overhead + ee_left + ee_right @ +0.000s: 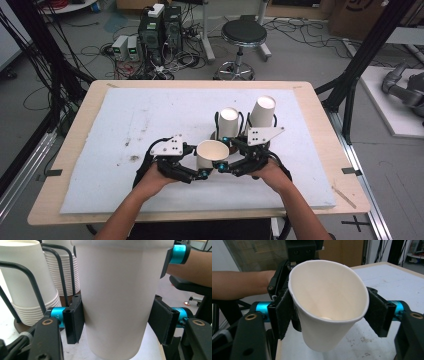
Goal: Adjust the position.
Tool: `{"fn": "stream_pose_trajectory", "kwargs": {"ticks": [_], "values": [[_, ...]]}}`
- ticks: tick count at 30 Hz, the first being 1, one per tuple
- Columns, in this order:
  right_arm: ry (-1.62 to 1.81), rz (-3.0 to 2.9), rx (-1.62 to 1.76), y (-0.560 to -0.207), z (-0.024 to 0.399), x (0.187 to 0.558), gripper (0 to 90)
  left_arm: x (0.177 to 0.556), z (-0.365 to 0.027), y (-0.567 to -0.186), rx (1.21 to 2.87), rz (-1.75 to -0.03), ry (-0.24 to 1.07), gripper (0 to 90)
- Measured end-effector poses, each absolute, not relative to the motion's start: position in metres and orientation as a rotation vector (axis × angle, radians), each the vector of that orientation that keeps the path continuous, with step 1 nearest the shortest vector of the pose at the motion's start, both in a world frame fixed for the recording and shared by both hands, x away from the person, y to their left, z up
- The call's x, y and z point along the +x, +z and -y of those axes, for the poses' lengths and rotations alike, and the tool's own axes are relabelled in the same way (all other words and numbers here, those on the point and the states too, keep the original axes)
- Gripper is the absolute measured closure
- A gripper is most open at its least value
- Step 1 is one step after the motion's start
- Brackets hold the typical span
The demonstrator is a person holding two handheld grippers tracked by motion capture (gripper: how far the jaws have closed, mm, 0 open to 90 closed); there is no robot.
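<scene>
High view: your left hand-held gripper point(202, 173) and right hand-held gripper point(223, 166) both clamp the paper cup point(212, 154), steadying it above the counter point(150, 125).

paper cup point(117, 297) rim cropped at top, stacked cups point(27, 290) cut off left

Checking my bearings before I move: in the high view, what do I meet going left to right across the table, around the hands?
Left gripper → held paper cup → right gripper → upright cup stack → tilted cup stack.
</scene>
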State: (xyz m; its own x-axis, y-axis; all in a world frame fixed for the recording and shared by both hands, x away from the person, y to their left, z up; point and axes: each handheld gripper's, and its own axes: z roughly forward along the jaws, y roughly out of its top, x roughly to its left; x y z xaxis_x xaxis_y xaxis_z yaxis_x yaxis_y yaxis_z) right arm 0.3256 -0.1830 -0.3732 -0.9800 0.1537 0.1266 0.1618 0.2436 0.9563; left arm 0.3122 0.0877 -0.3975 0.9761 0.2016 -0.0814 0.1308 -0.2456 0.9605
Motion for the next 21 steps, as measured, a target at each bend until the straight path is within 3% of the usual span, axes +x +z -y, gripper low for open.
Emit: {"fn": "stream_pose_trajectory", "kwargs": {"ticks": [6, 10, 21], "values": [[-1.891, 2.512, -0.288, -0.3731, 0.1825, 0.325, 34.1, 0.3117, -0.0852, -0.3997, 1.846, -0.256, 0.089, 33.1], [-1.86, 2.571, -0.29, -0.3733, 0.1803, 0.3242, 34.1, 0.3119, -0.0836, -0.4007, 1.86, -0.275, 0.104, 22.5], [-1.83, 2.592, -0.266, -0.3741, 0.1772, 0.3232, 33.3, 0.311, -0.0828, -0.4004, 1.87, -0.257, 0.114, 26.0]]}}
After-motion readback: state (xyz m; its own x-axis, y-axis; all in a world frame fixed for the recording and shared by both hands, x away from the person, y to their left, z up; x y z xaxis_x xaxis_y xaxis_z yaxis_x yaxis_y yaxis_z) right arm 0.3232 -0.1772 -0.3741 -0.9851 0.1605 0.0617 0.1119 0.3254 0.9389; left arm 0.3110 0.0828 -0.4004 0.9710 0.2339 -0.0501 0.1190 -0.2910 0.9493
